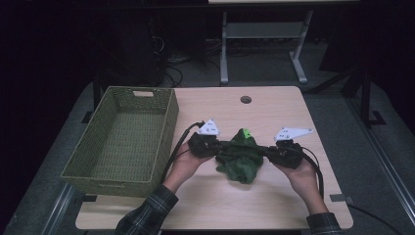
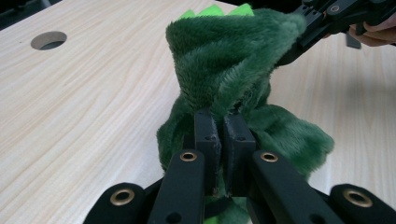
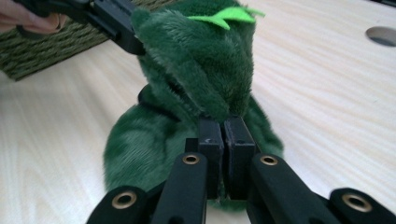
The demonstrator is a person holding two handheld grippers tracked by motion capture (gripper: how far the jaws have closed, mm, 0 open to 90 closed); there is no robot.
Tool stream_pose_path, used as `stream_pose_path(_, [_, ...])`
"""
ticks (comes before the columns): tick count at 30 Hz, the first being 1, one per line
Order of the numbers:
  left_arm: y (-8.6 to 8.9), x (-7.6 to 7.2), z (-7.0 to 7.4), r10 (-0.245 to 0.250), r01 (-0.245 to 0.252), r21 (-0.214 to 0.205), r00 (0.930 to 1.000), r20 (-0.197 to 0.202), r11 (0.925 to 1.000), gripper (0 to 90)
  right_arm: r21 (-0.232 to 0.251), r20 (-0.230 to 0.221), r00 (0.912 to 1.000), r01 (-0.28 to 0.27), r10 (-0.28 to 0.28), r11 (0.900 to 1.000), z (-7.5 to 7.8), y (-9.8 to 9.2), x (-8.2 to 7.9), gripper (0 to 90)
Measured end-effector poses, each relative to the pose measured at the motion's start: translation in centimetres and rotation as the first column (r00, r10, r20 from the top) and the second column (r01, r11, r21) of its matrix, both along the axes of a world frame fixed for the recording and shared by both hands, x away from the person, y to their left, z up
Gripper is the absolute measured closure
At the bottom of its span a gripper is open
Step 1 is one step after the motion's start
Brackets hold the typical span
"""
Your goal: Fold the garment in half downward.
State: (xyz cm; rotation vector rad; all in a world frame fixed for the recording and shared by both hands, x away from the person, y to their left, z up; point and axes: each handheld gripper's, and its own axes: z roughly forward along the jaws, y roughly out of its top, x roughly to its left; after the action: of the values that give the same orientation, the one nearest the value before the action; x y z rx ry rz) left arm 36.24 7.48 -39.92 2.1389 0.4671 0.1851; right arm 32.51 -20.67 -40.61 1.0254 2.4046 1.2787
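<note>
Two tongs, left [image 1: 221, 147] and right [image 1: 264, 150], level, pinching green plush toy [image 1: 241, 157]

My left gripper [image 1: 219, 147] and right gripper [image 1: 265, 150] pinch the green plush toy [image 1: 241, 157] from opposite sides, jaws closed on its fur, its bright green tuft [image 1: 247, 131] just beyond my fingertips. The woven basket [image 1: 147, 183] sits empty on the table [image 1: 274, 200], outside my left gripper.
</note>
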Motion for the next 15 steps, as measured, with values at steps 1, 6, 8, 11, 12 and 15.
stream_pose_path(1, [0.1,-0.1,0.0,-0.005,0.005,-0.003,1.0,0.001,1.0,85.7,-0.006,0.002,1.0,-0.004,0.004,1.0,-0.1,0.0,-0.2,87.2])
stream_pose_path(6, [0.5,-1.1,-0.4,-0.021,0.021,0.02,0.9995,0.022,0.9996,85.7,-0.011,0.006,0.9999,-0.014,0.014,0.9998,-0.5,0.0,-1.5,87.2])
stream_pose_path(8, [0.6,-1.6,-0.7,-0.035,0.033,0.041,0.9989,0.032,0.9986,85.8,-0.018,0.015,0.9997,-0.017,0.018,0.9997,-0.7,0.0,-1.9,87.2])
stream_pose_path(11, [0.6,-2.4,-1.2,-0.053,0.052,0.046,0.9983,0.024,0.9976,85.8,-0.015,-0.004,0.9996,-0.029,0.029,0.9995,-1.0,0.0,-2.6,87.2])
stream_pose_path(12, [0.5,-2.7,-1.4,-0.06,0.058,0.052,0.998,0.021,0.9969,85.8,-0.02,-0.015,0.9994,-0.031,0.031,0.9993,-1.1,0.1,-2.8,87.2])
stream_pose_path(15, [0.4,-3.4,-2.0,-0.081,0.08,0.071,0.9966,0.013,0.9942,85.7,-0.026,-0.015,0.9988,-0.048,0.047,0.9985,-1.4,0.2,-3.4,87.1])
